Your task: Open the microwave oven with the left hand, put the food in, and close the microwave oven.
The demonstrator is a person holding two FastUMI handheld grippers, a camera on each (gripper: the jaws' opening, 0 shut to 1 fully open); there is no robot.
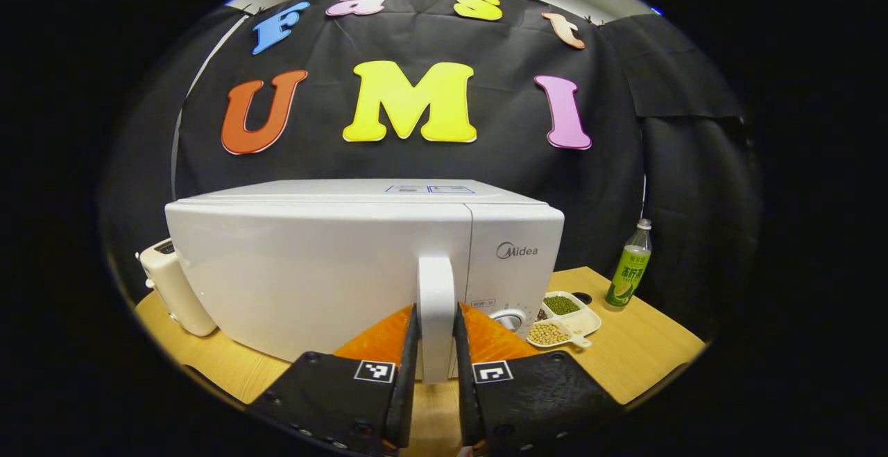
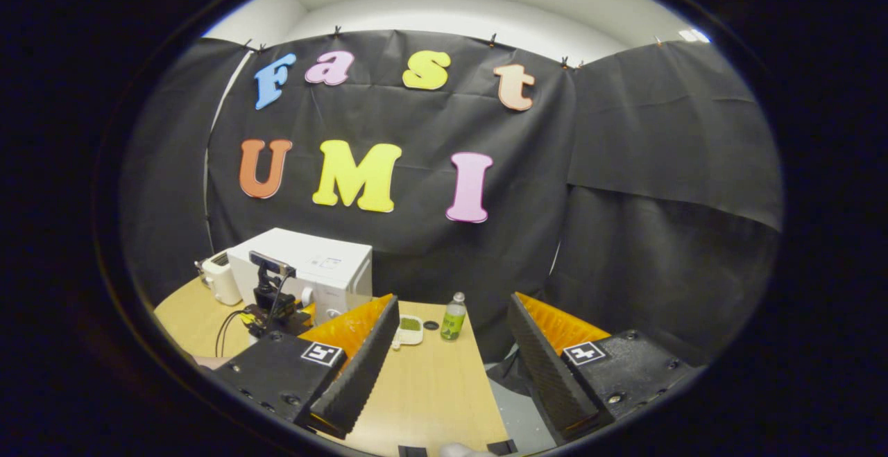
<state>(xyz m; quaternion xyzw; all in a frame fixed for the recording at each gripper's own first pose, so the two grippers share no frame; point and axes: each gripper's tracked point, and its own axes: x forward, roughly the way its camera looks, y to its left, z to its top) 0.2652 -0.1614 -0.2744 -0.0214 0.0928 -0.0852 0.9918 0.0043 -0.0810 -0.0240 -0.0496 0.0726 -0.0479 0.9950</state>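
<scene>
A white microwave oven (image 1: 326, 263) stands on the wooden table (image 1: 645, 353), its door closed. My left gripper (image 1: 436, 332) is shut on the upright white door handle (image 1: 436, 304), one finger on each side. A white divided dish (image 1: 563, 320) with green and tan beans sits to the right of the oven. In the right gripper view the microwave oven (image 2: 312, 266) is far off at the left, with the left gripper (image 2: 274, 304) at its front and the dish (image 2: 409, 329) nearby. My right gripper (image 2: 451, 353) is open above the table (image 2: 430, 394), holding nothing.
A green-labelled bottle (image 1: 630, 266) stands at the table's back right corner, also as bottle (image 2: 453, 318). A cream toaster (image 1: 173, 283) sits left of the oven, seen again as toaster (image 2: 220, 278). A small dark hole (image 1: 583, 297) lies in the tabletop near the dish.
</scene>
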